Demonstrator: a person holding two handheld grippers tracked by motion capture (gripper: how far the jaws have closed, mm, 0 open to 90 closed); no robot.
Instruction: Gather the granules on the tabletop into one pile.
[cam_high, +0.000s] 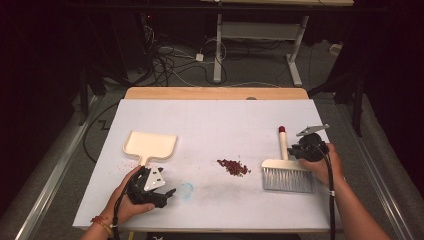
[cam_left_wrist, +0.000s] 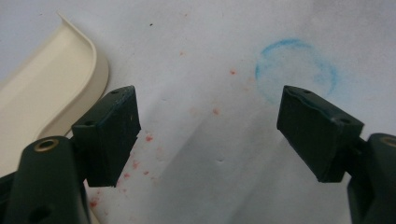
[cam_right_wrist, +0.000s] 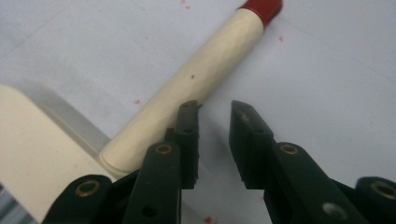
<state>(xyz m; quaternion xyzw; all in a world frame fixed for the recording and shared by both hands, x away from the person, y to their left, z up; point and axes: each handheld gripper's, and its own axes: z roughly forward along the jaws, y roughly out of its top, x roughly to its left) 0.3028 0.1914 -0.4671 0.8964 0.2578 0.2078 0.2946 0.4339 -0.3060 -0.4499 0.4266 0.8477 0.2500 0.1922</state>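
Right tongs (cam_right_wrist: 215, 112): jaws drawn close together, nothing between them, just beside the brush handle (cam_right_wrist: 196, 88) at its 3 o'clock.
Brush (cam_high: 286, 170): lies flat at the surface's (cam_high: 210, 125) 4 o'clock, bristles toward the person.
Left tongs (cam_left_wrist: 208, 128): spread wide, empty.
Dustpan (cam_high: 149, 145): at 11 o'clock of the left tongs.
Red crumbs (cam_high: 233, 167): between dustpan and brush.

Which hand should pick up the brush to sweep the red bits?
Right. The right gripper sits beside the brush handle, its narrowed jaws empty. The left gripper is open by the dustpan.
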